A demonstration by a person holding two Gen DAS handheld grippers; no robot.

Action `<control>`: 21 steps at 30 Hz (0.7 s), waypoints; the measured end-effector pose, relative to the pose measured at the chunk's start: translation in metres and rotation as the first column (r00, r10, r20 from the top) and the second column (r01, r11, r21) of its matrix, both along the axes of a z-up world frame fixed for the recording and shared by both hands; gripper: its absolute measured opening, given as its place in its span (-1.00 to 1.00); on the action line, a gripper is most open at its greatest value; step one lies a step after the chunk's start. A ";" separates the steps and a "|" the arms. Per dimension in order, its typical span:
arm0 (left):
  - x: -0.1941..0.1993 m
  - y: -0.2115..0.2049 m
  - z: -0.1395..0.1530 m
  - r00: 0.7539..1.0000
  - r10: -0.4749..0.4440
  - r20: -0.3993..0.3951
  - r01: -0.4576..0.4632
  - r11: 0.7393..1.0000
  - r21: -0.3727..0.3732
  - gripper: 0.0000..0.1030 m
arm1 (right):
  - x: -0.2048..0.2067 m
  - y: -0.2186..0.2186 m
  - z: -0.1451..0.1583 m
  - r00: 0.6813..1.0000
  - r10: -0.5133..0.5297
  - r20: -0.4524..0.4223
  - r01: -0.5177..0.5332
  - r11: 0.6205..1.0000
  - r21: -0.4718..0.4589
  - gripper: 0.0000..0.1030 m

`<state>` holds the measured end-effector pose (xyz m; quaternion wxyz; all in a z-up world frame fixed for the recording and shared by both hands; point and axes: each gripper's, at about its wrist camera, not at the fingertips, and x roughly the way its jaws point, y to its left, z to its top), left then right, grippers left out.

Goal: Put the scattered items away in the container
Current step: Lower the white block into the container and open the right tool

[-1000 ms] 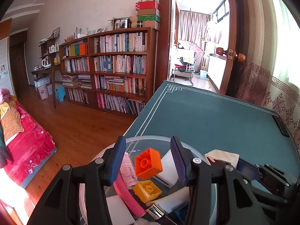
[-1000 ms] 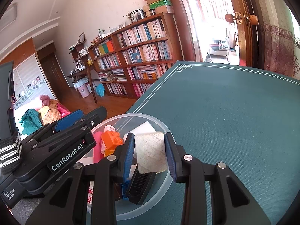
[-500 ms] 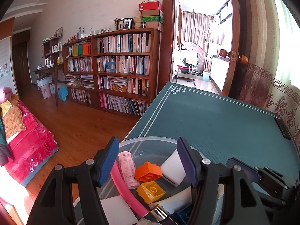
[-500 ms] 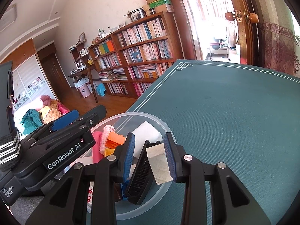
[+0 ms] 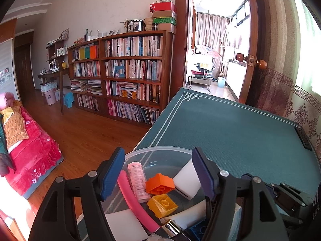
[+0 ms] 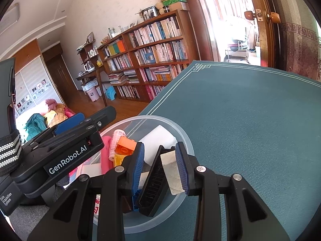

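Dropped orange brick [image 5: 159, 183] lies in container [image 5: 156, 150]; left claw [image 5: 158, 172] apart, right claw [image 6: 161, 163] apart.

Clear round plastic container [image 5: 152, 150]: near rim cut off by frame bottom & hidden behind left gripper [image 5: 158, 174] in left wrist view. Gold-capped tube [image 5: 170, 226] and blue grid-pattern piece [image 5: 197, 231] only partly seen, rest behind the gripper finger. In right wrist view, black ridged comb-like item [image 6: 154, 180] covers stuff beneath; beige square pad [image 6: 173, 172] partly behind blue finger pad [image 6: 181, 168], can't tell if gripped. Red-printed label [image 6: 97, 206] too small to read.
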<state>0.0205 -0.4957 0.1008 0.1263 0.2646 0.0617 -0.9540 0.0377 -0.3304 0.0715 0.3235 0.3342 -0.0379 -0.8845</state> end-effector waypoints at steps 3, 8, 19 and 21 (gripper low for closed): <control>0.001 -0.002 0.000 1.000 0.005 -0.001 -0.005 1.000 0.002 0.44 | 0.001 0.000 0.000 1.000 0.007 0.002 -0.007 1.000 0.000 -0.31; 0.002 -0.004 0.001 1.000 0.013 -0.006 -0.013 1.000 0.005 0.45 | 0.004 -0.004 -0.003 0.999 0.030 0.017 -0.030 0.999 -0.010 -0.31; 0.004 -0.011 0.003 0.999 0.033 -0.017 -0.033 0.999 0.015 0.46 | 0.014 -0.012 -0.009 0.983 0.156 0.095 -0.148 0.985 -0.093 -0.31; 0.004 -0.012 0.003 0.999 0.036 -0.018 -0.036 0.999 0.019 0.47 | 0.013 -0.013 -0.013 0.975 0.181 0.126 -0.168 0.980 -0.112 -0.31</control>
